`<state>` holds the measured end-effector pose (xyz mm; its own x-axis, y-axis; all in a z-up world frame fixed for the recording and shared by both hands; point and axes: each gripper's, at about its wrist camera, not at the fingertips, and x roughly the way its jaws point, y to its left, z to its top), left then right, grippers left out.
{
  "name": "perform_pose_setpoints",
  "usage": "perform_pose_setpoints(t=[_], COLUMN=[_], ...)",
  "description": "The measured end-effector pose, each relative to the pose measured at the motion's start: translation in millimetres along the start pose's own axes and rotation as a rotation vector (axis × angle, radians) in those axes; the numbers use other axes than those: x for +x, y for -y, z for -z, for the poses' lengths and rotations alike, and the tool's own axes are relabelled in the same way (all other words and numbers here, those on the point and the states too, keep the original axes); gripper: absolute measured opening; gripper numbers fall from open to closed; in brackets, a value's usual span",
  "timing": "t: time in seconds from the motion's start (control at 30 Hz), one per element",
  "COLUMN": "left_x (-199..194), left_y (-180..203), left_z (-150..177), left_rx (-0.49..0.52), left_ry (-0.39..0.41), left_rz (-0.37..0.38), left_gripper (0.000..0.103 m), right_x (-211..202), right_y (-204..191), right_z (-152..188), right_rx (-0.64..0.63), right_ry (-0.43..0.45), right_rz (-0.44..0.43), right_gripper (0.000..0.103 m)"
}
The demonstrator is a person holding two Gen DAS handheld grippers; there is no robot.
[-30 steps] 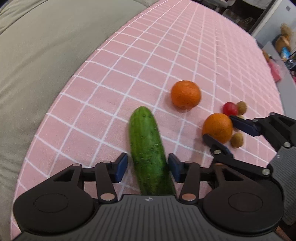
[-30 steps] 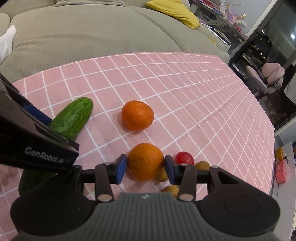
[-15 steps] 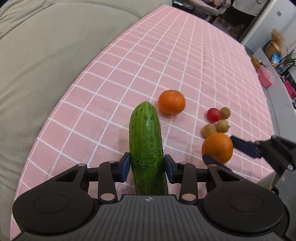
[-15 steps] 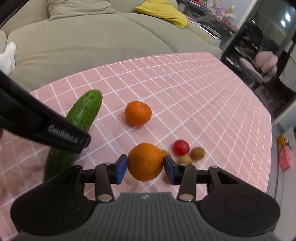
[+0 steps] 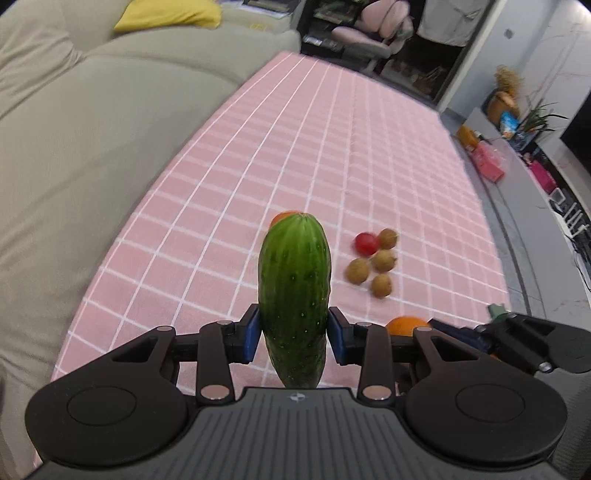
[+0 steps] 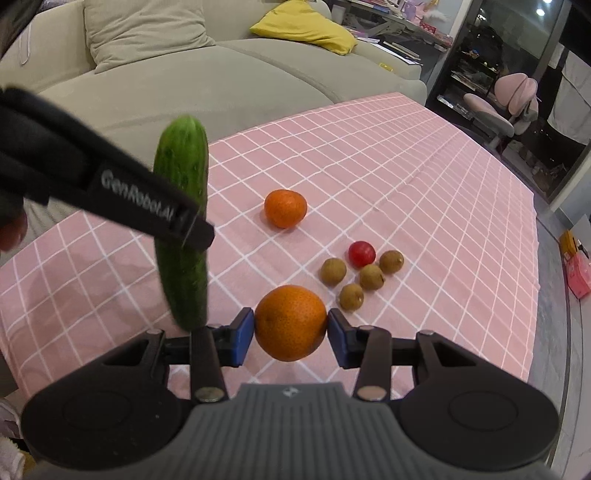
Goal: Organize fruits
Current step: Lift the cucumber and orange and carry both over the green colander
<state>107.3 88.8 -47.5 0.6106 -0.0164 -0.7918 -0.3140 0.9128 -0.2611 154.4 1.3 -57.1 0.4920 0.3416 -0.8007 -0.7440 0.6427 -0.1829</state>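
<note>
My left gripper (image 5: pixel 292 338) is shut on a green cucumber (image 5: pixel 294 291) and holds it upright above the pink checked tablecloth (image 5: pixel 332 147); the cucumber also shows in the right wrist view (image 6: pixel 183 218). My right gripper (image 6: pixel 290 338) is shut on an orange (image 6: pixel 290 322), lifted off the cloth; that orange peeks out in the left wrist view (image 5: pixel 406 325). A second orange (image 6: pixel 285 208) lies on the cloth, mostly hidden behind the cucumber in the left wrist view (image 5: pixel 282 216). A red cherry tomato (image 6: pixel 361 253) and several small brown fruits (image 6: pixel 371 277) lie beside it.
A beige sofa (image 6: pixel 184 74) with a yellow cushion (image 6: pixel 306 26) borders the table on the left and far side. A pink office chair (image 6: pixel 509 103) stands beyond the far end. Floor with a pink box (image 6: pixel 578 277) lies to the right.
Both grippers have risen well off the table, the left with the cucumber, the right with the orange. The left closed on the cucumber between the earliest frame and half a second ago.
</note>
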Motion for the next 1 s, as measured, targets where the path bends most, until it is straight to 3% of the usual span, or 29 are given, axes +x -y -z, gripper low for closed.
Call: perform_pose_setpoints(t=[0.43,0.73,1.0], left_x=[-56.1,-55.3,-39.0], left_y=[36.2,58.9,85.6], left_z=[-8.1,-11.2,-11.3], left_rx=[0.085,0.095,0.117], left_ry=[0.124,0.109,0.07], left_rz=[0.137,0.262,0.352], left_gripper=[0.042,0.042,0.042], right_x=[-65.2,-109.7,-127.2], right_y=[15.9,45.9,77.9], right_z=[7.7,24.1,55.6], right_rx=[0.061,0.111,0.174], right_ry=[0.09,0.115,0.062], right_rz=[0.03,0.092,0.166], right_gripper=[0.041,0.041,0.041])
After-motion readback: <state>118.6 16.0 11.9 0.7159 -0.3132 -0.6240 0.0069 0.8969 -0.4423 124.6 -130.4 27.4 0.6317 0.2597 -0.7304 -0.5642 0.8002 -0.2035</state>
